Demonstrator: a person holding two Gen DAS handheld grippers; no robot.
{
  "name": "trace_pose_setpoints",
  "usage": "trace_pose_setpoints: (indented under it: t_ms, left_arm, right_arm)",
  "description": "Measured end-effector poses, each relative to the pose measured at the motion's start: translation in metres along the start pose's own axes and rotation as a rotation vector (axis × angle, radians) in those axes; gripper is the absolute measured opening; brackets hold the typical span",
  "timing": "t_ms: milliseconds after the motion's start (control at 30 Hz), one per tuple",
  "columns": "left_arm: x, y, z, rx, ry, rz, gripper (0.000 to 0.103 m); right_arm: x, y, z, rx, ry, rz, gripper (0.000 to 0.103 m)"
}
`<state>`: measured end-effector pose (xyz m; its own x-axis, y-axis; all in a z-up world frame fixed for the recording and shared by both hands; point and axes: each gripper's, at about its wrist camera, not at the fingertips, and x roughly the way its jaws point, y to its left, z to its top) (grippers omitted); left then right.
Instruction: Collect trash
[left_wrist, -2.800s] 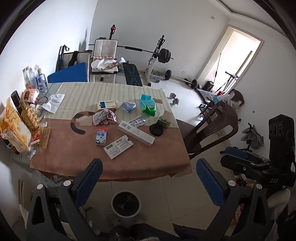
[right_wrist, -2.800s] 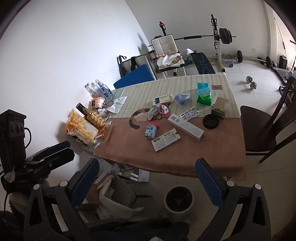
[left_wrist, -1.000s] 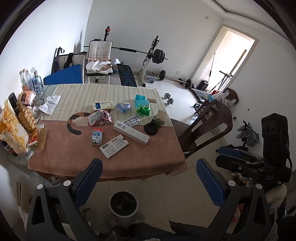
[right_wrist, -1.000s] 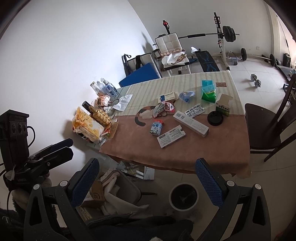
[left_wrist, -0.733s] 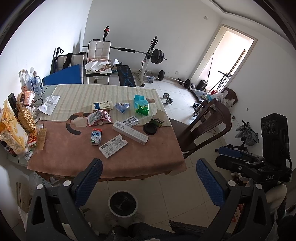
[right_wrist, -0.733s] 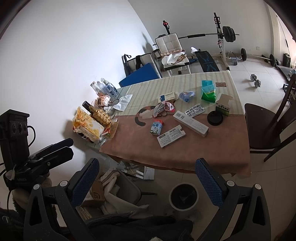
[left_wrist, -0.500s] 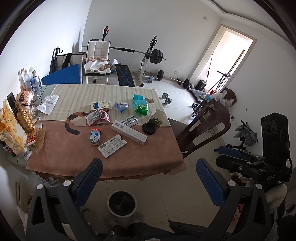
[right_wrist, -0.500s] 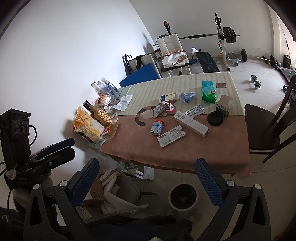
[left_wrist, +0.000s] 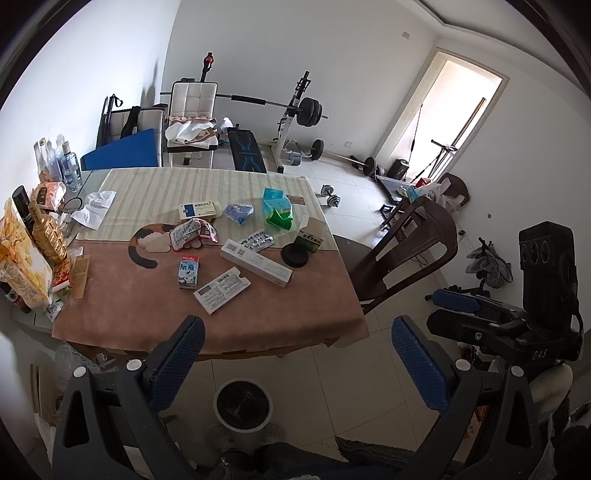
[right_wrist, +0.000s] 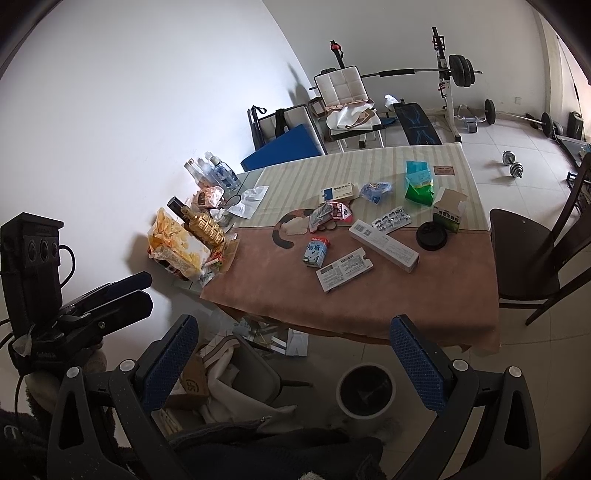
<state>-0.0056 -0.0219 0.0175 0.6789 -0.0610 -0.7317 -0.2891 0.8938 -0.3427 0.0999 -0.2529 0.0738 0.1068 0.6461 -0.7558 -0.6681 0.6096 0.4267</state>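
Left gripper (left_wrist: 295, 354): blue-padded fingers spread wide, nothing between them, held off the floor short of the desk edge. Right gripper (right_wrist: 295, 354): likewise wide apart and empty. In the left wrist view the right gripper shows off to the right; there its pads look close together, but its own camera shows them apart.

Straight ahead of both grippers: desk (left_wrist: 147, 306) under a brown and striped-beige cloth. Trash lies mid-desk, well apart from either gripper:
- flat white printed medicine box (left_wrist: 222, 290), nearest the left gripper
- small blue-and-white milk carton (left_wrist: 188, 272), just beside it on its left
- long white rectangular box (left_wrist: 256, 262), beyond and right
- silver blister pack of pills (left_wrist: 257, 240), touching the long box's far side
- black round lid (left_wrist: 294, 255), beside an open green-and-white carton (left_wrist: 311, 236)
- crumpled red-and-white wrapper (left_wrist: 194, 233)
- green and teal plastic bags (left_wrist: 277, 210), farther back

Below and between the left gripper fingers: round white bin with black liner (left_wrist: 242, 404), on the tiled floor in front of the desk. In the right wrist view the same bin (right_wrist: 366, 391) sits slightly right of centre.

Far left desk edge: yellow snack bag (left_wrist: 20, 254) and a gold bottle (left_wrist: 46, 230).
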Motion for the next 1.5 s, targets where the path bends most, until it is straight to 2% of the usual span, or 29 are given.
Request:
trace_pose_setpoints:
  t_ms: [500, 567, 667, 733, 767, 833, 933, 1033, 1100, 1233, 1367, 1500]
  left_arm:
    - [0.0, -0.001, -0.001, 0.01, 0.002, -0.013, 0.103]
    - [0.001, 0.0, 0.001, 0.015, 0.002, 0.004, 0.103]
    - [0.013, 0.003, 0.01, 0.071, -0.012, 0.167, 0.103]
    - [0.031, 0.004, 0.016, 0.137, -0.02, 0.328, 0.103]
    - [0.043, 0.012, 0.017, 0.17, -0.023, 0.374, 0.103]
    - [0.068, 0.02, 0.021, 0.208, -0.011, 0.434, 0.103]
    - [0.115, 0.04, 0.026, 0.233, 0.05, 0.491, 0.103]
    - [0.164, 0.056, 0.031, 0.212, 0.136, 0.533, 0.103]
    - [0.198, 0.065, 0.036, 0.144, 0.207, 0.51, 0.103]
    - [0.271, 0.072, 0.05, 0.004, 0.316, 0.52, 0.103]
    - [0.354, 0.075, 0.072, -0.143, 0.401, 0.563, 0.103]
    - [0.425, 0.09, 0.093, -0.375, 0.488, 0.574, 0.103]
  right_arm:
    - [0.0, 0.003, -0.002, 0.001, -0.003, 0.003, 0.103]
    - [0.001, 0.005, -0.002, 0.006, -0.007, -0.003, 0.103]
    - [0.007, 0.004, 0.002, 0.034, -0.014, -0.041, 0.103]
    - [0.021, 0.002, 0.008, 0.051, -0.02, -0.109, 0.103]
    - [0.027, -0.002, 0.011, 0.06, -0.02, -0.156, 0.103]
    - [0.044, -0.011, 0.018, 0.051, -0.013, -0.254, 0.103]
    - [0.076, -0.031, 0.031, 0.027, 0.033, -0.368, 0.103]
    - [0.112, -0.071, 0.046, 0.054, 0.094, -0.434, 0.103]
    - [0.133, -0.107, 0.058, 0.11, 0.119, -0.473, 0.103]
    - [0.176, -0.192, 0.093, 0.247, 0.135, -0.529, 0.103]
    - [0.228, -0.285, 0.142, 0.37, 0.162, -0.522, 0.103]
    - [0.293, -0.371, 0.189, 0.482, 0.245, -0.504, 0.103]
